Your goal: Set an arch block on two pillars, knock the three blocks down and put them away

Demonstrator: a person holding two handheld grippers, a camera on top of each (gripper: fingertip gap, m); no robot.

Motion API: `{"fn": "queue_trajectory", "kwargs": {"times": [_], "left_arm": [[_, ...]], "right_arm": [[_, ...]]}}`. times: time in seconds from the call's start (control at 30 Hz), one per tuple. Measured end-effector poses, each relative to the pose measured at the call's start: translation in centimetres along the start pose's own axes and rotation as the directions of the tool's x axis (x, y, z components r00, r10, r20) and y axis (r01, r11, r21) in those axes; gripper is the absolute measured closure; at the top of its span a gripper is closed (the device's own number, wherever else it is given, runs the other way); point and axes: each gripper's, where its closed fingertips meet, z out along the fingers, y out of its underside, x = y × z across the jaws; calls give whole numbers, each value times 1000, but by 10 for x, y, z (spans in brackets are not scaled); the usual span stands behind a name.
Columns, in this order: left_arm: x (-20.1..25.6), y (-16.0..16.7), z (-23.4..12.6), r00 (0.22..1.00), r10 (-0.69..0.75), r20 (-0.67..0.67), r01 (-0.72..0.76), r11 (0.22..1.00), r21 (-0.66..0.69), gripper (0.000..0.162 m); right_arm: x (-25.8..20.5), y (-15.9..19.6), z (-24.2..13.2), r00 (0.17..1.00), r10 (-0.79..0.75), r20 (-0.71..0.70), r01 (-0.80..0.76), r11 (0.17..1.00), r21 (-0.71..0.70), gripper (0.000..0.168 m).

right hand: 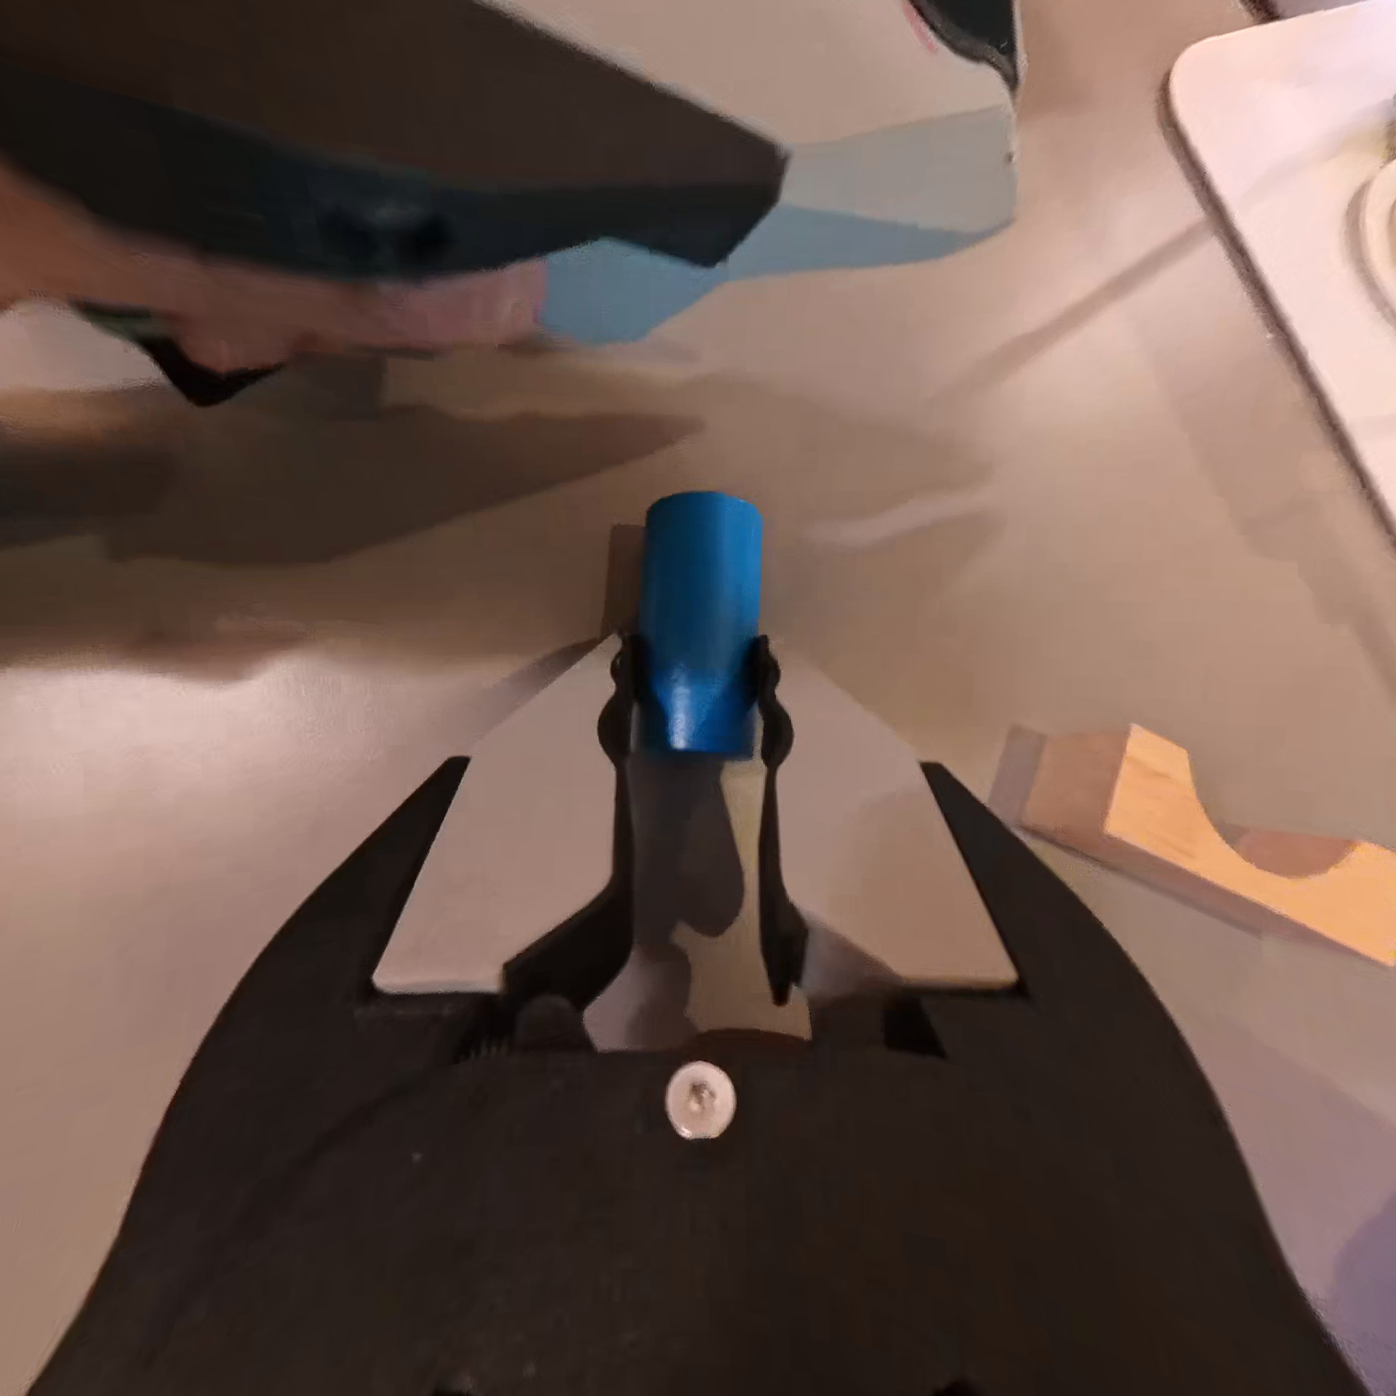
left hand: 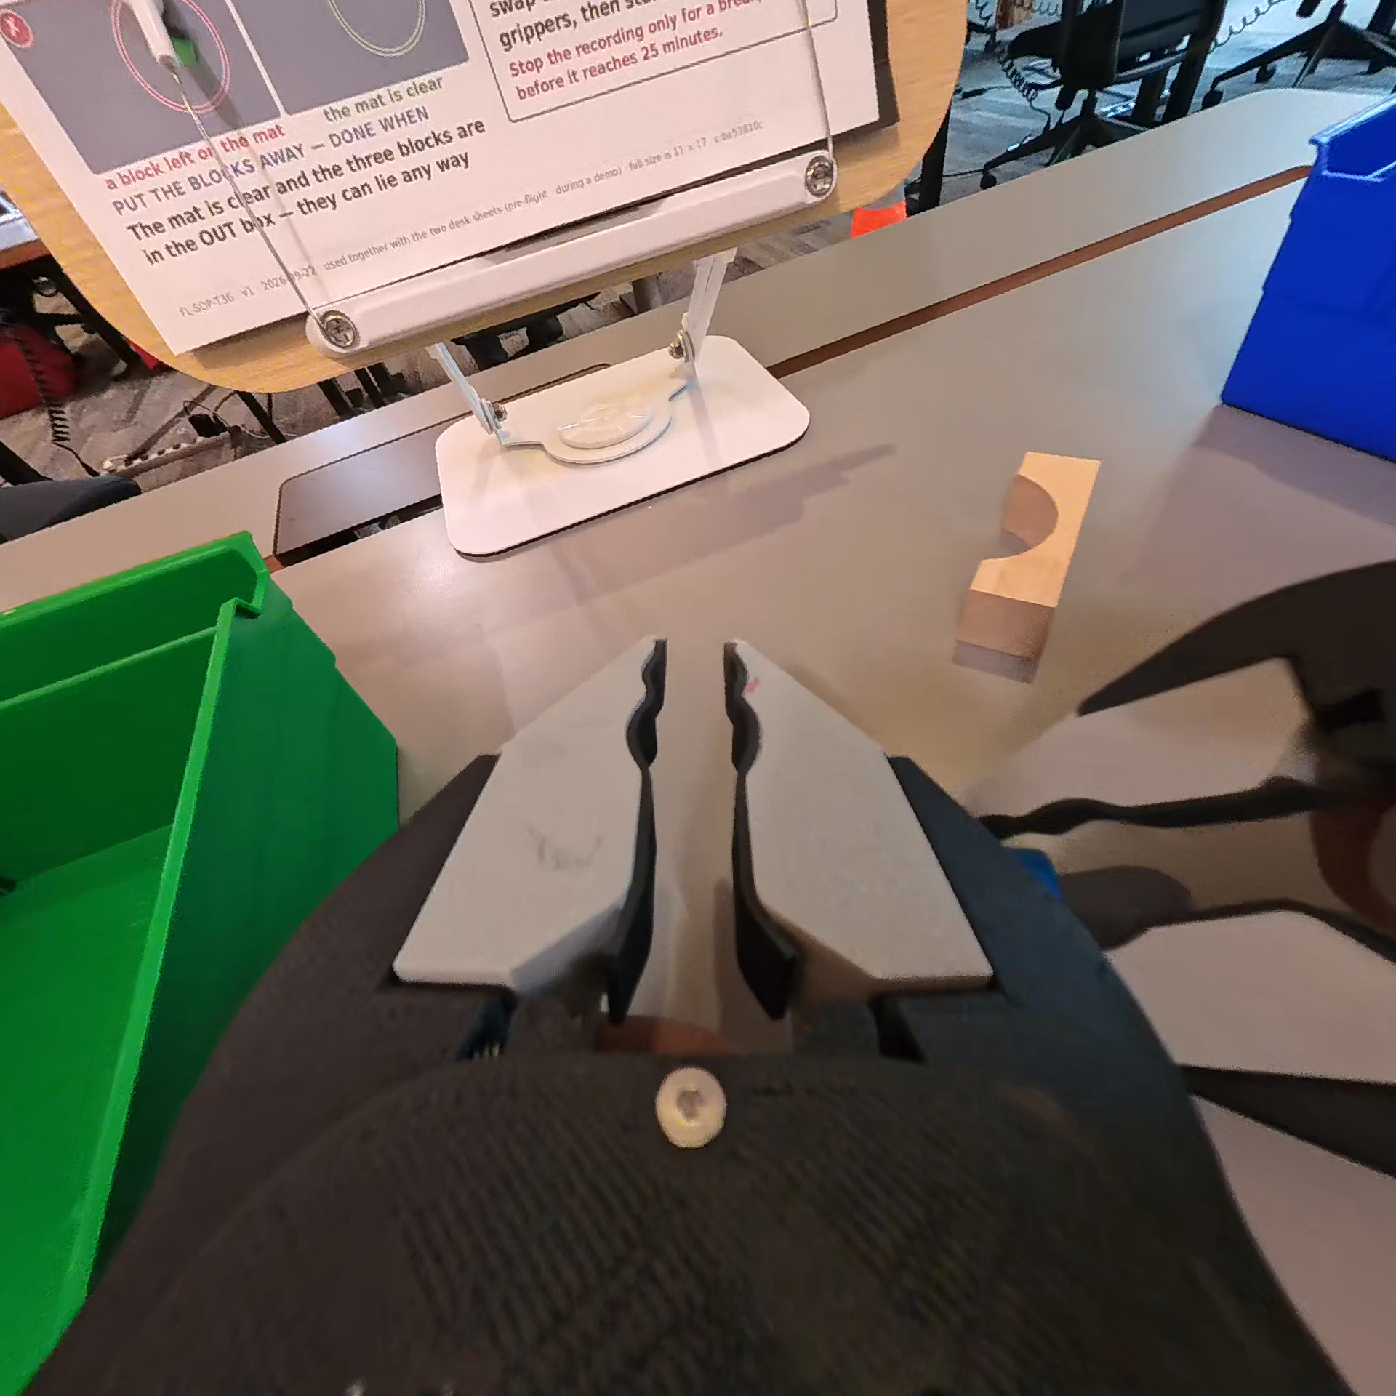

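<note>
In the left wrist view we see a grey table [left hand: 944, 362] with a smooth matte top, and behind it a room with dark carpet, cables and black office chairs [left hand: 1118, 68]. At the far side stands a white metal stand [left hand: 627, 461] with a flat rounded base; it carries a wooden board with a printed sheet [left hand: 453, 151]. A green plastic bin [left hand: 151, 793] is at the near left, and a blue plastic bin [left hand: 1329, 287] at the far right. The left gripper [left hand: 695, 665] has grey wedge-shaped fingers with black wavy pads; there is a narrow gap between them and nothing inside. To the right of it, a little farther, the arch block [left hand: 1027, 559] of pale wood lies flat on the table, its half-round cutout facing left. The right gripper [left hand: 1239, 763] shows blurred at the right edge

In the right wrist view the picture is blurred. The right gripper [right hand: 695, 680] is closed around a blue cylinder pillar [right hand: 702, 604], smooth and round, which points forward beyond the fingertips. The arch block [right hand: 1209, 853] lies on the table at the near right. The left gripper [right hand: 378, 174] is far left, dark and blurred, and the white base [right hand: 1284, 227] is far right
</note>
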Motion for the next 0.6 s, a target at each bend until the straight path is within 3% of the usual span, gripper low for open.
{"fn": "queue_trajectory", "kwargs": {"times": [0.1,0.2,0.3,0.4,0.47,0.6], "left_arm": [[-1,-3,-2,1000,-1,4,1,1000,12,150],[-1,-3,-2,1000,-12,-2,12,1000,14,150],[2,1,1,1000,-10,-15,10,1000,-2,149],[6,1,1,1000,18,-15,-18,1000,-1,149],[8,0,1,999,40,-9,-40,999,3,149],[11,1,1,998,58,-10,-58,998,1,148]], "right_arm": [[9,5,-30,990,-51,-133,56,998,30,139],[33,0,-89,953,-44,-300,81,991,110,139],[81,4,-165,863,30,-505,72,981,182,139],[134,34,-223,771,149,-619,-29,979,201,139],[165,71,-241,721,217,-658,-134,976,174,139],[190,141,-227,692,308,-653,-349,934,71,133]]}}
